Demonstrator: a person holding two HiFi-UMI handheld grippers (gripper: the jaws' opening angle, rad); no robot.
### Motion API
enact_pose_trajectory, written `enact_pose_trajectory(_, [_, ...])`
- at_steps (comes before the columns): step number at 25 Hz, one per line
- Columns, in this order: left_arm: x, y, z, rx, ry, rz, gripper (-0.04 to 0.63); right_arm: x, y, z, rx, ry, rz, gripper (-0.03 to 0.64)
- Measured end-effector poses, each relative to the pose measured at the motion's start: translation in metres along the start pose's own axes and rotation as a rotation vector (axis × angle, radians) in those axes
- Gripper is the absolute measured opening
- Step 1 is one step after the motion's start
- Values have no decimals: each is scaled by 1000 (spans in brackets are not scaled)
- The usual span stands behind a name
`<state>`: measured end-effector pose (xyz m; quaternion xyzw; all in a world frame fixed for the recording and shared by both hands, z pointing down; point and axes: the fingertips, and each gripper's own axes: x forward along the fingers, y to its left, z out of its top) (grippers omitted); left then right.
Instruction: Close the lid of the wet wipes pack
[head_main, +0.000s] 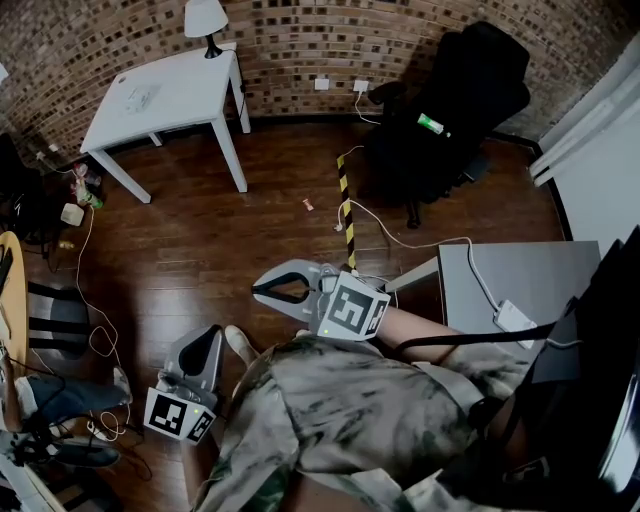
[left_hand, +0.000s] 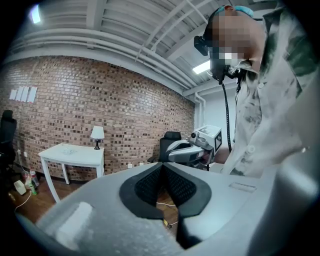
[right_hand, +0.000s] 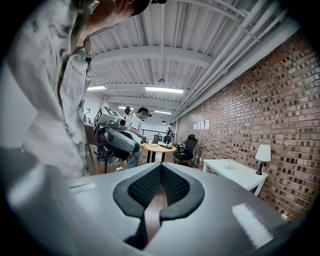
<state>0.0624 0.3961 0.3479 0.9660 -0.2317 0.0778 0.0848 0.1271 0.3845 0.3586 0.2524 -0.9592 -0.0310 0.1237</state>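
Over a dark wooden floor (head_main: 200, 250), the head view shows a person in a camouflage-print shirt (head_main: 340, 400) holding the left gripper (head_main: 212, 332) low at one side and the right gripper (head_main: 260, 290) in front of the body, both in mid-air and well apart. A white table (head_main: 190, 95) with a lamp (head_main: 205, 20) stands against the brick wall (head_main: 300, 40), and a pale item (head_main: 140, 98) lies on it, too small to tell whether it is the wipes pack; it is far from both grippers. A black office chair (head_main: 450, 100) stands near the wall, and a grey tabletop (head_main: 530, 280) is at the person's right.

From the left gripper view, the left gripper (left_hand: 162, 167) has its fingers (left_hand: 147, 185) pressed together at the tips with nothing between them. Beyond them are the white table (left_hand: 75, 155), the lamp (left_hand: 97, 134) and the right gripper (left_hand: 192, 147).

From the right gripper view, the right gripper (right_hand: 161, 167) likewise has its fingers (right_hand: 142, 187) meeting at the tips and holding nothing. The left gripper (right_hand: 117, 137) hangs ahead at the left, the white table (right_hand: 235, 170) and lamp (right_hand: 262, 152) stand at the right, and other people work at a round table (right_hand: 157, 146) far behind.
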Motion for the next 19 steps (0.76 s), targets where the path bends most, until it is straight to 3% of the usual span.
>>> enact_pose_trajectory(11, [3,17,-8,-39,5,12,2,15,-8,-12,14,23,27,2])
enact_pose_trajectory(19, [2,56,-17,-67,6,28,2,51,-26,-21,16,41,52,2])
